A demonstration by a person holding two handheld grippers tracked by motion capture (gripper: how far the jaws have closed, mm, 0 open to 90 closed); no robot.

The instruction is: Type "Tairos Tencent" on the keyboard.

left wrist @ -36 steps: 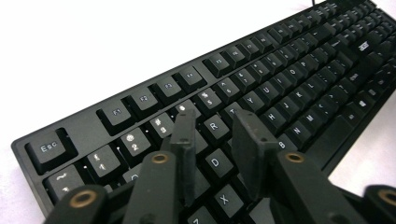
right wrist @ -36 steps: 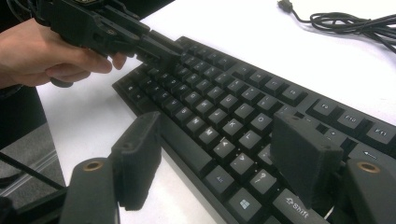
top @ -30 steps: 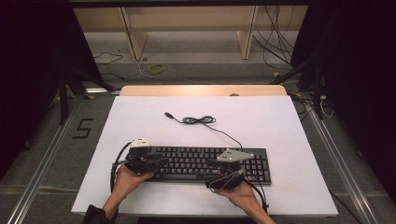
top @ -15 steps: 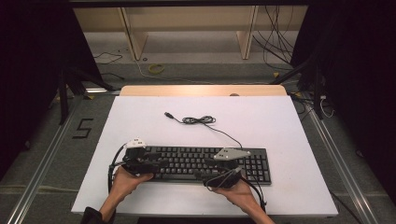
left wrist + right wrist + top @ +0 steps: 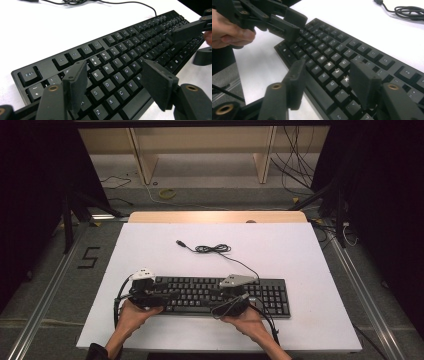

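Jaws of the left gripper (image 5: 115,82) have just been opening and are standing wide over the letter keys of the flat black plastic keyboard (image 5: 215,295), nothing between them; the right gripper (image 5: 328,82), narrowing but gripping nothing, is hovering mid-board. Pressing well means descending squarely on one key. Both hands are resting low at the white table's (image 5: 300,250) near edge

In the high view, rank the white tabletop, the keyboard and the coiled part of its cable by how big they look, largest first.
1. white tabletop
2. keyboard
3. coiled part of the cable

All three lie on one surface, so nearness hardly skews the order.
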